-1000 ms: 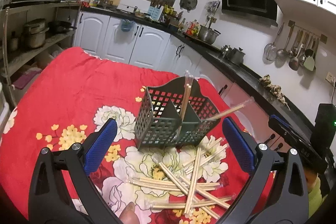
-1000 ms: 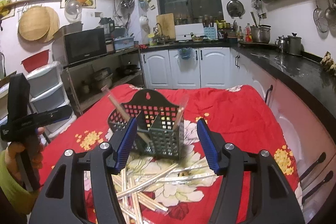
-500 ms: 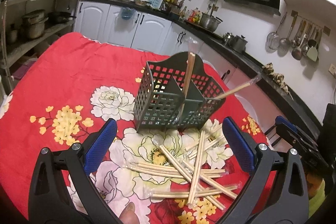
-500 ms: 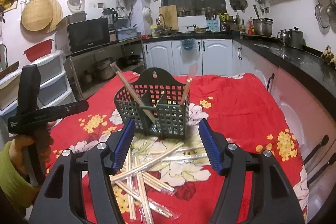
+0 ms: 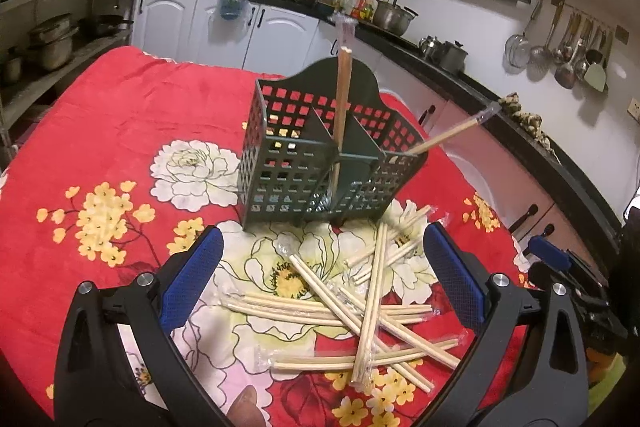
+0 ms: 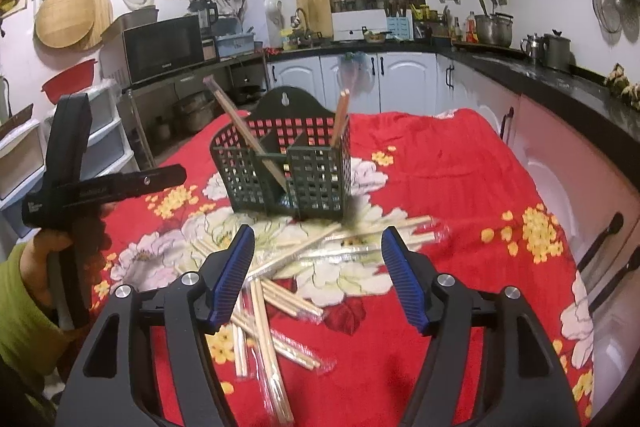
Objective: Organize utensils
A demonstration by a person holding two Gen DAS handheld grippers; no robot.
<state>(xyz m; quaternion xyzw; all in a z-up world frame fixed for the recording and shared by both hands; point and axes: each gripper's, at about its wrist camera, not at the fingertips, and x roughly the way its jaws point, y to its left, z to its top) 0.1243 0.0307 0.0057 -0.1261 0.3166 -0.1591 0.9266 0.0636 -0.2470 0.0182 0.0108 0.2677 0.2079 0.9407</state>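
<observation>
A dark green perforated utensil holder (image 5: 320,163) with dividers stands on the red flowered cloth (image 5: 120,123); it also shows in the right wrist view (image 6: 284,171). Two wrapped chopstick pairs stand in it, one upright (image 5: 343,99) and one leaning right (image 5: 452,135). Several wrapped chopstick pairs (image 5: 360,299) lie crossed in a pile in front of it, also in the right wrist view (image 6: 280,267). My left gripper (image 5: 320,279) is open and empty above the pile. My right gripper (image 6: 318,271) is open and empty above the pile.
The left hand-held gripper (image 6: 80,187) shows at the left of the right wrist view. A black countertop (image 5: 520,131) with white cabinets runs along the right and back. A metal shelf (image 6: 160,95) with a microwave stands at the left.
Both grippers have come closer to the table, over the loose chopstick pile. The holder and chopsticks have not moved. Both grippers stay open.
</observation>
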